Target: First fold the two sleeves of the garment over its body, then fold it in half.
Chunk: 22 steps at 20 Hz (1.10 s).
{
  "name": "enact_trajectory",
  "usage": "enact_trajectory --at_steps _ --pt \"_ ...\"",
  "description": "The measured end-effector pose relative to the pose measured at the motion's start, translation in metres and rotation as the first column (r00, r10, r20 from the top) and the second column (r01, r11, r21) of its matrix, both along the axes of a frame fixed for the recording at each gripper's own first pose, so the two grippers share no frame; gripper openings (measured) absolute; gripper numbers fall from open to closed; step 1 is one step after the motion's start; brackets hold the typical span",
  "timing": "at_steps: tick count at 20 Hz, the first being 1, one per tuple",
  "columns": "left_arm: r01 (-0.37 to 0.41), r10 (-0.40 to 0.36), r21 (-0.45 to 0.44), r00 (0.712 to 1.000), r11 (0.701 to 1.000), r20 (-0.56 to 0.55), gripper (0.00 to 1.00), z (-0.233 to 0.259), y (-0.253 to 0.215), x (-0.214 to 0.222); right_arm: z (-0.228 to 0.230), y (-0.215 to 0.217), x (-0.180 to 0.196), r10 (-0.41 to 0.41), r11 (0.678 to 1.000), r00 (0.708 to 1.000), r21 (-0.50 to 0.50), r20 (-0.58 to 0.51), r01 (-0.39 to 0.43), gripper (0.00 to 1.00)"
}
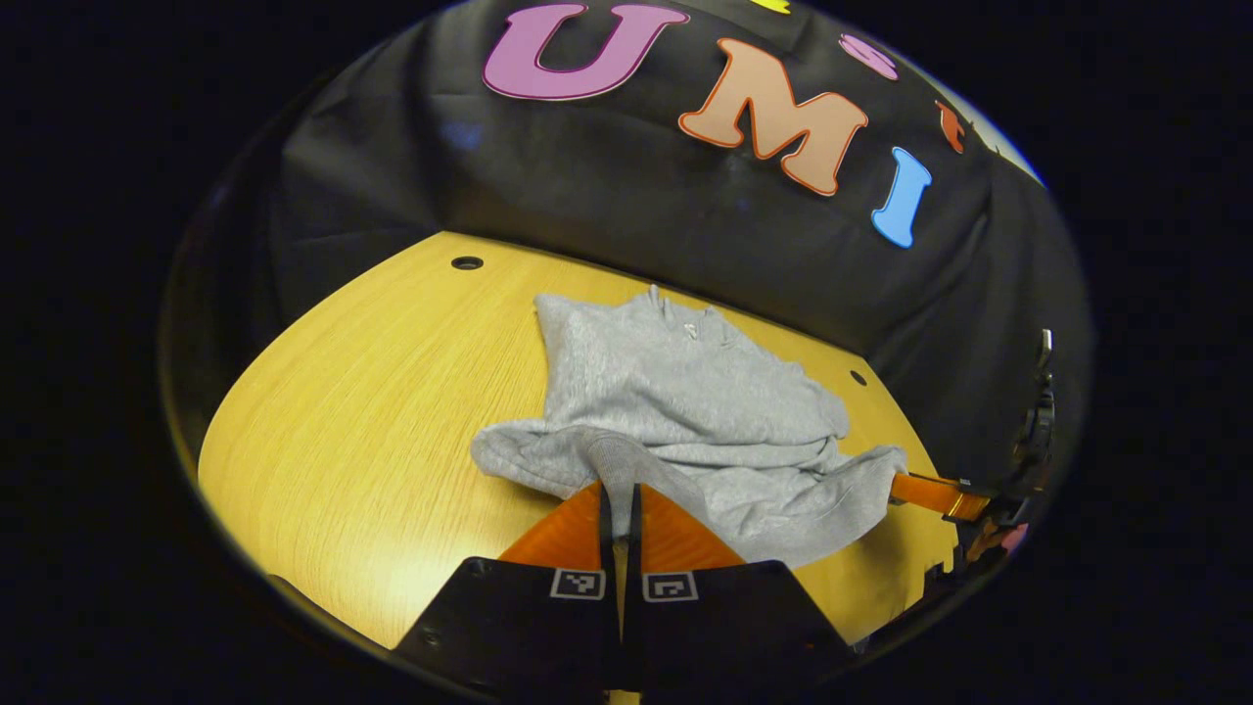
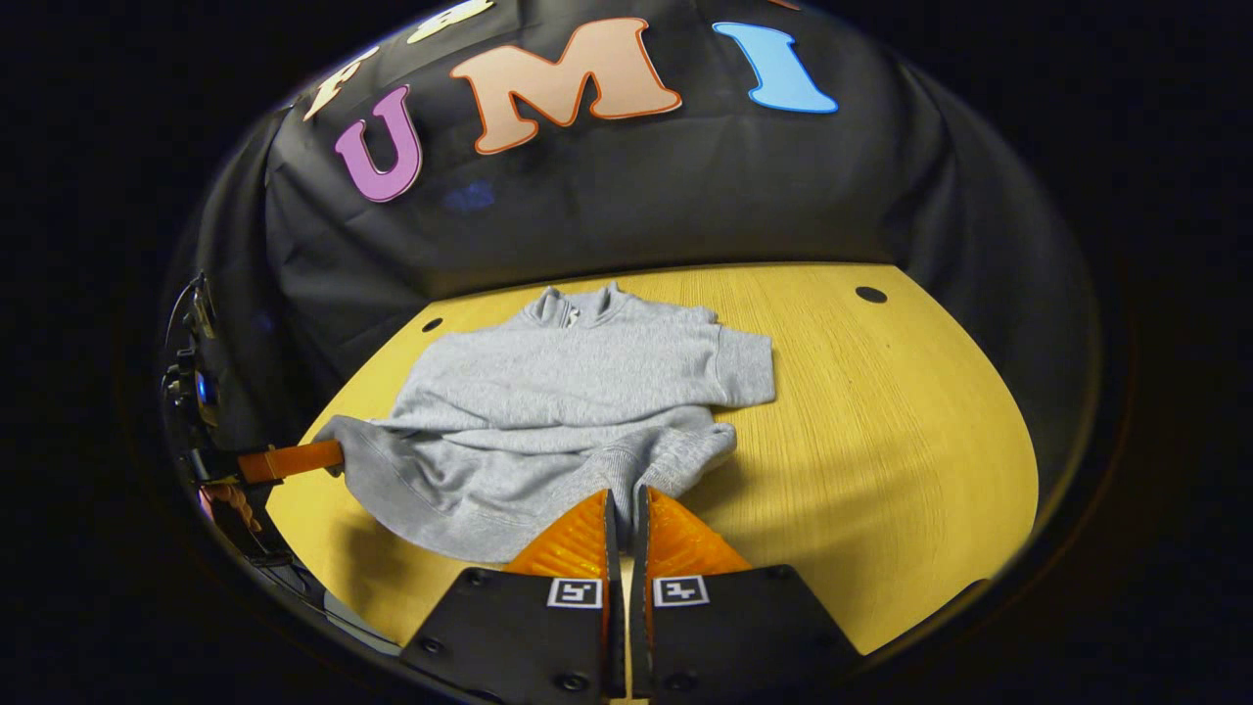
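Note:
A grey sweatshirt lies on the yellow wooden table, collar toward the far wall. Its near hem is bunched and raised. My left gripper is shut on a fold of the hem at one lower corner. In the right gripper view it reaches in from the left edge, pinching that corner. My right gripper is shut on the hem at the other lower corner, and in the left gripper view it comes in from the right. One short sleeve sticks out to the side.
The table has small round holes near its back corners. The black cloth wall stands right behind the collar. Bare wood lies on either side of the sweatshirt.

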<state>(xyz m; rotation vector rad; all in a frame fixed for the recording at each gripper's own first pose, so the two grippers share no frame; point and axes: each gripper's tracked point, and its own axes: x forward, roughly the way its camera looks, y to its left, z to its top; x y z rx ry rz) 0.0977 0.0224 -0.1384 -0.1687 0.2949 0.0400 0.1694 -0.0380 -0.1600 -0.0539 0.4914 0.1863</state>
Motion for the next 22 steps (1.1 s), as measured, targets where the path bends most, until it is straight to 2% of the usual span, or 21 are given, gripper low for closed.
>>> enact_trajectory --at_steps 7,11,13,16,19,22 --pt "-0.026 0.030 -0.038 0.993 0.999 0.115 0.00 0.047 0.001 0.055 0.030 0.011 0.053 -0.006 0.999 0.998 0.051 0.060 0.003 0.05" --pt "-0.075 0.081 -0.048 0.989 0.996 0.121 0.00 0.052 0.017 0.090 0.041 0.014 0.092 -0.047 0.990 0.997 0.139 0.054 0.039 0.04" --pt "-0.105 0.112 -0.062 0.986 0.992 0.121 0.00 0.053 0.025 0.110 0.041 0.011 0.112 -0.050 0.991 0.997 0.126 0.050 0.044 0.05" --pt "-0.138 0.143 -0.055 0.984 0.989 0.104 0.00 0.045 0.033 0.134 0.029 0.010 0.138 -0.050 0.995 0.998 0.090 0.044 0.046 0.05" --pt "-0.183 0.184 -0.026 0.982 0.983 0.033 0.00 0.017 0.045 0.151 0.000 0.008 0.157 -0.074 0.994 0.997 0.079 -0.010 0.075 0.05" --pt "-0.200 0.199 -0.040 0.979 0.979 -0.035 0.00 -0.009 0.052 0.162 -0.023 0.005 0.167 -0.073 0.996 0.996 0.054 -0.049 0.075 0.06"
